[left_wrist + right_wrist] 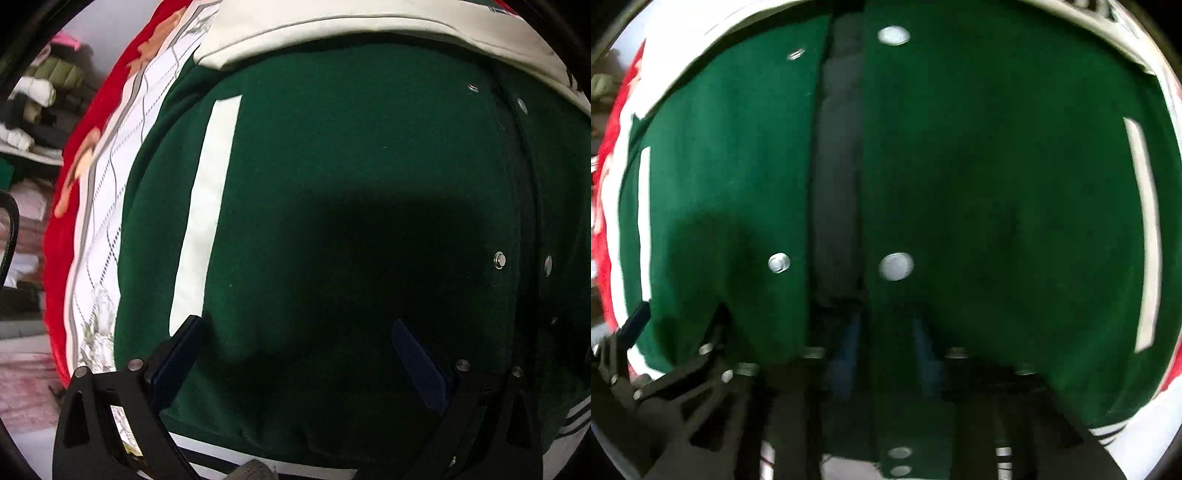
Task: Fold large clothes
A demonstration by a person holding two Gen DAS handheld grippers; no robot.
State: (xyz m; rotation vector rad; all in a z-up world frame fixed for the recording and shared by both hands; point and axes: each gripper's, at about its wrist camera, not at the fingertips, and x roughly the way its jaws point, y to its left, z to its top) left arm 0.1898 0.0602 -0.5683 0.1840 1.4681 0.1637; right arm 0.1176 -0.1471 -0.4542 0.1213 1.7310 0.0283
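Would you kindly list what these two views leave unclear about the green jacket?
- Left wrist: green jacket hem and collar, cut off by the fisheye rim.
- Right wrist: whether the right tool pinches the front edge, lost to blur and shadow.
- Right wrist: snap buttons, smeared.

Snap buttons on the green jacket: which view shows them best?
Right wrist. The snaps sit large along the open placket, mid-frame, though blurred. Left wrist shows them small at the right edge of the jacket.
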